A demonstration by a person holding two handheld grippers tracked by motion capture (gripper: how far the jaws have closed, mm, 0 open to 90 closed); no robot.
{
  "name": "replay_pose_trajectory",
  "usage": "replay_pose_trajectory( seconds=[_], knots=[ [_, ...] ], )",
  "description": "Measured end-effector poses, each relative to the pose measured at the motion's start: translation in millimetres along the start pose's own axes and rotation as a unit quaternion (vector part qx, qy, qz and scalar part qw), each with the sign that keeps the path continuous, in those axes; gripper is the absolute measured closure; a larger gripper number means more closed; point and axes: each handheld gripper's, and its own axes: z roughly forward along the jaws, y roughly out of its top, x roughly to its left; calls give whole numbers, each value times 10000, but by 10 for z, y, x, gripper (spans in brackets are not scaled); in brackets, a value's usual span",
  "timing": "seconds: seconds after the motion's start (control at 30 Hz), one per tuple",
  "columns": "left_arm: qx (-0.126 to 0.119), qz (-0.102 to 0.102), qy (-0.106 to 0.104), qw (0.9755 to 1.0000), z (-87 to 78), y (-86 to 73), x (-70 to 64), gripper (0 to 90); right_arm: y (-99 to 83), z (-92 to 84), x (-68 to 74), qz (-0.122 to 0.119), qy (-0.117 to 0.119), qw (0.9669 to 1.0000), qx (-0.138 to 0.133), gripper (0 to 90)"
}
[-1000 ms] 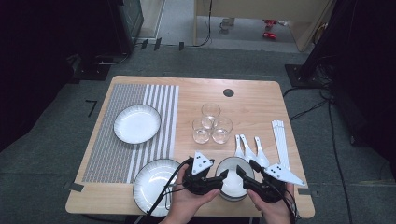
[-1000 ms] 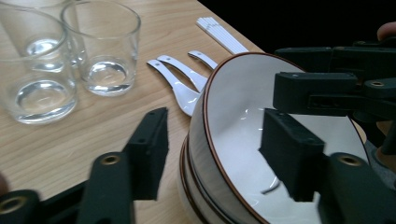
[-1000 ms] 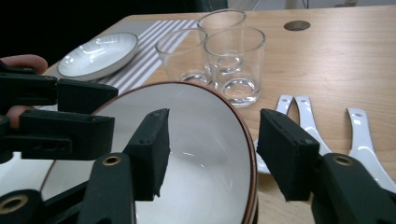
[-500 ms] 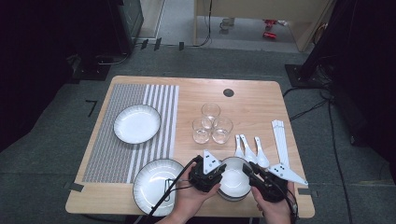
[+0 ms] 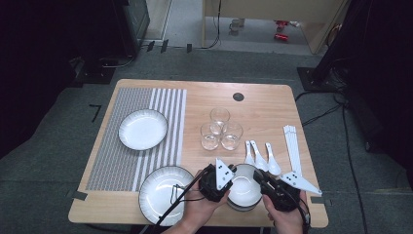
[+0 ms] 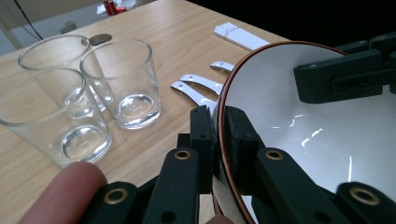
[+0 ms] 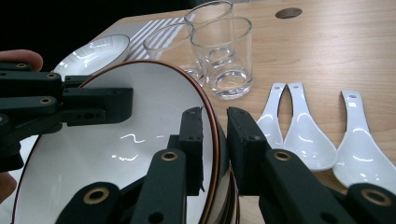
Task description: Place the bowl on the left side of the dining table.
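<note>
Both tools' jaws have just closed on the bowl (image 5: 243,183) rim.

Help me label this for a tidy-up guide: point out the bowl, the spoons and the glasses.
bowl (image 7: 102,154): right gripper view, on its white inside.
spoons (image 7: 306,135): right gripper view, on the middle spoon's scoop.
glasses (image 6: 122,74): left gripper view, on the right-hand glass's wall.

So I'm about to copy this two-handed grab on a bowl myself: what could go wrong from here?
The left gripper and right gripper, jaws just closing, each pinch only the thin rim of the top bowl; it may slip or tilt if lifted unevenly. It sits on a stack of bowls, so the one beneath could cling and drop. The spoons and glasses lie close and could be knocked.
</note>
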Motion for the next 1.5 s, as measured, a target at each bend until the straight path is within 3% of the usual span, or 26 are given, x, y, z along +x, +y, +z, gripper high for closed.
replay_pose_trajectory(
  seconds=[0.2,0.37,0.53,0.6,0.67,0.77,0.87,0.93,0.97,1.03,1.13,1.2,1.43,1.5],
  knots=[
    [-325,105,131,9993,-73,43,6,838,6,5,12,31,93,9999,-23,755],
    [-594,292,315,9973,-133,71,-71,828,27,-9,48,-60,-105,9998,-149,829],
    [-618,35,212,9979,-165,134,-60,816,46,-48,77,-288,-234,9987,-355,835],
    [-484,-101,112,9987,-164,166,-35,804,51,-68,86,-283,-228,9983,-462,834],
    [-386,-256,-63,9989,-152,170,-4,724,57,-91,91,-241,-225,9978,-579,834],
    [-297,-359,-126,9988,-143,167,-1,699,64,-124,133,-421,-375,9952,-798,834],
    [-225,-572,-210,9979,-122,167,11,721,54,-141,170,-467,-462,9932,-964,833],
    [-229,-691,-214,9971,-107,159,39,760,44,-150,215,-613,-601,9906,-1068,828],
    [-257,-711,-108,9971,-101,152,46,793,38,-153,241,-692,-666,9892,-1104,821],
    [-360,-763,-156,9963,-108,144,77,822,33,-155,289,-826,-739,9876,-1108,815],
    [-431,-687,-136,9966,-122,143,89,830,33,-153,288,-700,-661,9887,-1148,800],
    [-461,-727,-203,9961,-125,142,111,830,44,-153,260,-553,-484,9907,-1141,777],
    [-586,-839,-181,9946,-180,176,215,830,77,-236,211,-359,-56,9925,-1167,546],
    [-609,-868,-123,9943,-190,185,253,830,105,-267,223,-430,-24,9923,-1163,507]
  ],
)
